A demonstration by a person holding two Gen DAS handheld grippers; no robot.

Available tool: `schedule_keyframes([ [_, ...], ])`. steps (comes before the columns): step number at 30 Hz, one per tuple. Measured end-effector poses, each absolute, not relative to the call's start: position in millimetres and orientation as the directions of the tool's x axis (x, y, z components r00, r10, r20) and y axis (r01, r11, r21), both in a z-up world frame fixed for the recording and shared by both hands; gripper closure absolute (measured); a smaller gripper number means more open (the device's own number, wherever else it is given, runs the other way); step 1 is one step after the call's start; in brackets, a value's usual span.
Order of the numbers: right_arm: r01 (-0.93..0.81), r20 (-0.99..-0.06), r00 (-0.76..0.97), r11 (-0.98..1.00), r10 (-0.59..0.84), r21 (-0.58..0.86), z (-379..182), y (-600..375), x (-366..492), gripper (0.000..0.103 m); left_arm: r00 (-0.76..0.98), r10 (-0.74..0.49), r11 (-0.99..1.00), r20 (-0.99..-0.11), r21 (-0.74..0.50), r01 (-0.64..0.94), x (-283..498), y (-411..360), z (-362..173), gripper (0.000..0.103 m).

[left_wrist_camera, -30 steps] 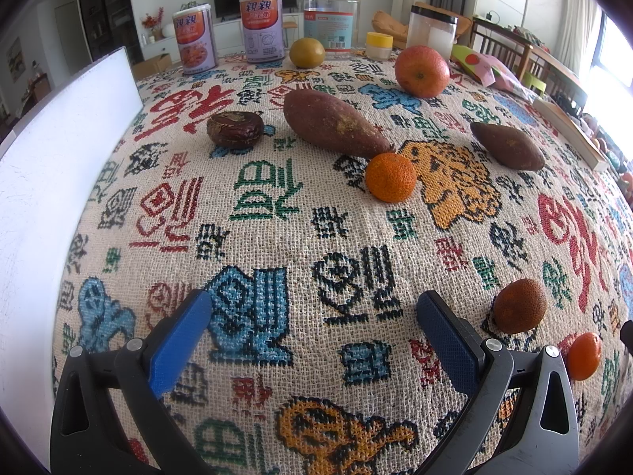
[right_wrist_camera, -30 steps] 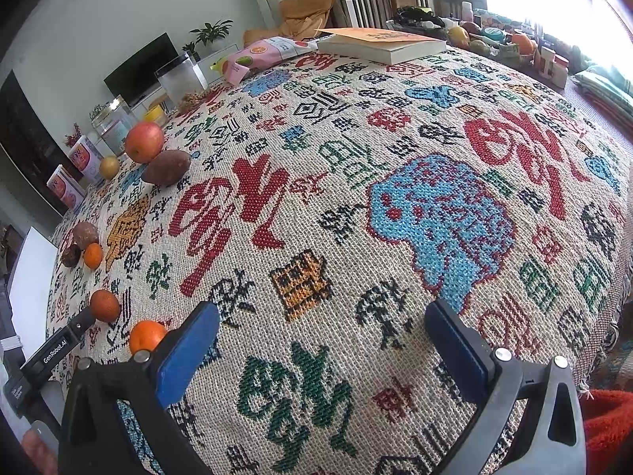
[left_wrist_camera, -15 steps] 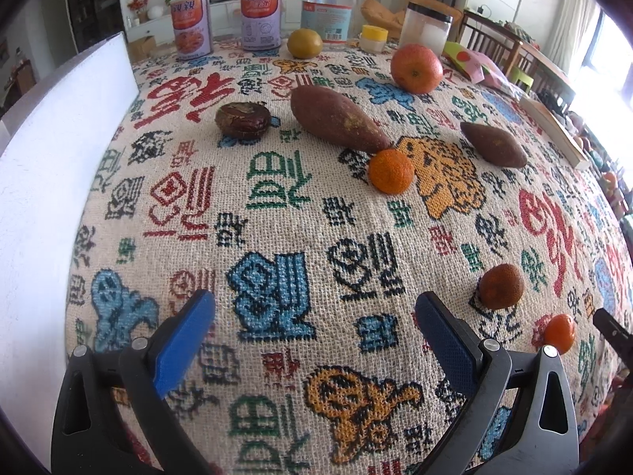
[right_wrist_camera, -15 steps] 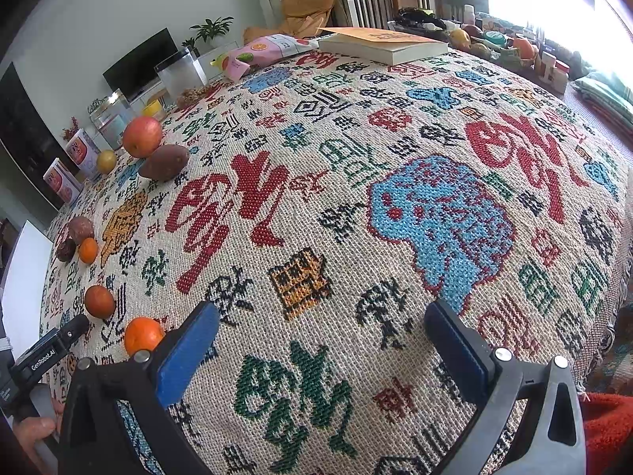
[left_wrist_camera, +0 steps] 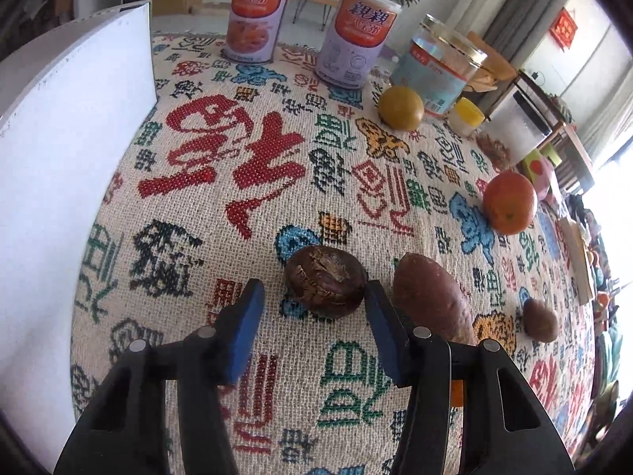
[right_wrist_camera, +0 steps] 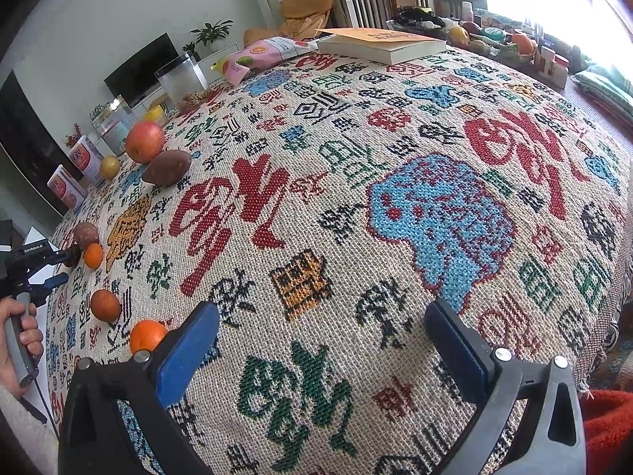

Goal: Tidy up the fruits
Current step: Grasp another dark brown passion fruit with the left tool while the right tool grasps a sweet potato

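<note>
With your left tongs (left_wrist_camera: 312,308) just closing, half spread around the wrinkled dark-brown round fruit (left_wrist_camera: 325,282), centre it before pinching, clearing the purple sweet potato (left_wrist_camera: 433,301) at three o'clock.

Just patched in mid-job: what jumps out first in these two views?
The left gripper, whose jaws have just been closing, brackets a dark wrinkled fruit beside a long sweet potato; its left pad is still clear of the fruit. The right gripper hangs wide open over bare patterned cloth.

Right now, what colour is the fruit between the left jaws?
Dark brown, wrinkled fruit; clearest in the left wrist view.
</note>
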State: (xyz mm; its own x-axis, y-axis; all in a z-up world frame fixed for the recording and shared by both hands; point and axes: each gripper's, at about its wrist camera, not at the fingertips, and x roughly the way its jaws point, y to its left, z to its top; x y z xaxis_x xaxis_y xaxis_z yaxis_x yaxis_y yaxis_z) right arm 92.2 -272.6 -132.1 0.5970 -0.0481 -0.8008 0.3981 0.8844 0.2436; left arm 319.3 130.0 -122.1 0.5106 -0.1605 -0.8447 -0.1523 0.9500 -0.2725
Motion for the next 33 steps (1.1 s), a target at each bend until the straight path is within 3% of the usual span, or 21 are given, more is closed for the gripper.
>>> schedule_keyframes([
  [1,0.399,-0.802,0.595,0.885,-0.051,0.239,-132.2,-272.1,92.6,0.0,0.507,-0.173,0.954,-0.844,-0.271,-0.126,319.7,126.4,-122.4,0.063],
  [6,0.397,-0.807,0.586,0.892,-0.067,0.214,-132.3,-269.0,94.5,0.0,0.544,-0.165,0.967,-0.823,-0.243,-0.074,296.4,116.1,-119.0,0.065],
  [12,0.333,-0.669,0.725,0.767,0.164,0.549,-129.3,-303.2,72.4,0.0,0.545,-0.274,0.943,-0.792,-0.333,-0.01,223.0,112.7,-112.4,0.065],
  [15,0.267,-0.648,0.712,0.751,0.269,0.604,-128.5,-305.2,78.3,0.0,0.532,-0.32,0.936,-0.784,-0.349,0.05,181.3,107.6,-106.6,0.065],
  [18,0.16,-0.701,0.652,0.851,0.289,0.5,-113.4,-286.6,107.3,0.001,0.512,-0.355,0.93,-0.782,-0.352,0.106,149.6,100.2,-100.4,0.065],
  [20,0.055,-0.727,0.641,0.93,0.246,0.363,-91.0,-268.7,137.5,0.008,0.51,-0.365,0.929,-0.779,-0.345,0.138,133.3,94.1,-93.7,0.065],
  [22,-0.053,-0.762,0.609,0.969,0.222,0.24,-68.9,-246.5,182.0,0.022,0.509,-0.389,0.919,-0.768,-0.362,0.156,121.5,90.3,-86.4,0.065],
  [25,-0.169,-0.789,0.579,0.977,0.204,0.128,-47.6,-213.1,250.4,0.031,0.51,-0.431,0.9,-0.745,-0.395,0.185,109.8,83.1,-72.3,0.065],
  [30,-0.252,-0.894,0.429,0.968,0.13,0.02,-76.7,-172.4,341.7,0.041,0.494,-0.48,0.876,-0.725,-0.423,0.23,91.7,75.6,-54.8,0.065],
  [33,-0.28,-0.934,0.333,0.96,0.126,0.03,-102.7,-160.8,358.2,0.045,0.482,-0.495,0.868,-0.723,-0.436,0.239,80.1,80.0,-49.0,0.065],
])
